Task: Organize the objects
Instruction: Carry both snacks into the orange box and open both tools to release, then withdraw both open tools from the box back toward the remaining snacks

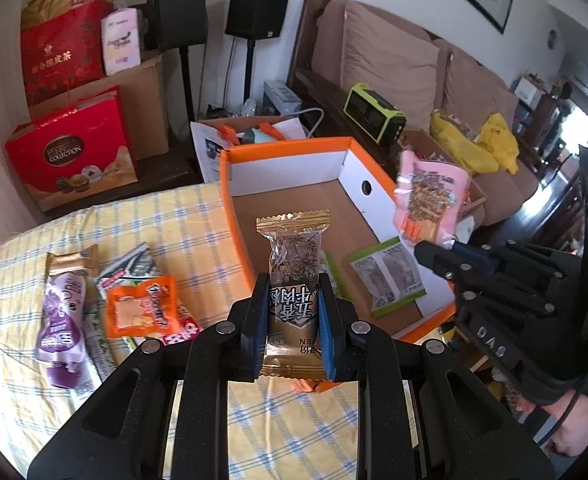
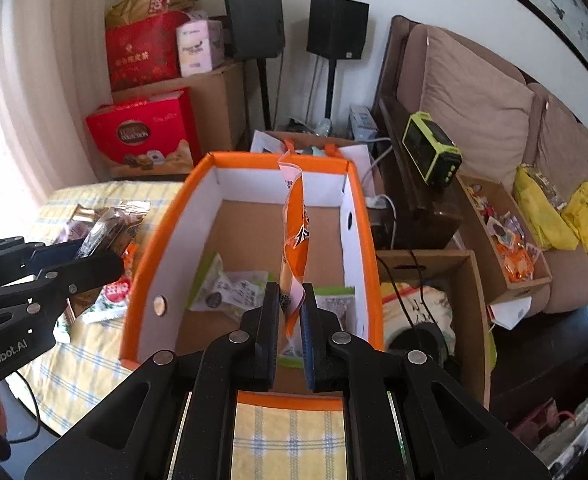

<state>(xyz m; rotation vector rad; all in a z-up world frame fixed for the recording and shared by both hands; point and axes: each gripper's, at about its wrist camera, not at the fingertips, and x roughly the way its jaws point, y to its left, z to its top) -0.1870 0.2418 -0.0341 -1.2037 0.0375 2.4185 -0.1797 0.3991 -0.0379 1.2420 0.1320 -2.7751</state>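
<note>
1. While your left gripper (image 1: 291, 320) sits low over the yellow checked cloth (image 1: 197, 216), its fingers (image 1: 253, 320) are clamped on a gold snack packet (image 1: 294, 276), which stands upright between them with its crimped top edge uppermost.
2. Your right gripper (image 2: 291, 316) has its fingers (image 2: 269, 320) pinched narrowly on a pink and orange snack packet (image 2: 296, 232), held edge-on and rising upright above the orange box (image 2: 165, 216).
3. In the left wrist view, that same pink and orange packet hangs over the right wall of the box, gripped at its lower corner.
4. The box rests on the checked cloth, open at the top, with white inner walls and a brown cardboard floor.
5. Inside it lie two green-edged packets (image 2: 229, 292), flat on the floor towards the near end.
6. Left of the box, on the cloth, a loose pile remains: a purple pouch (image 1: 59, 320), an orange packet (image 1: 141, 308) and a green and white packet (image 1: 129, 268) partly under it.
7. Beyond the cloth stand red gift boxes (image 1: 73, 152), and a sofa (image 1: 394, 52) runs along the right.
</note>
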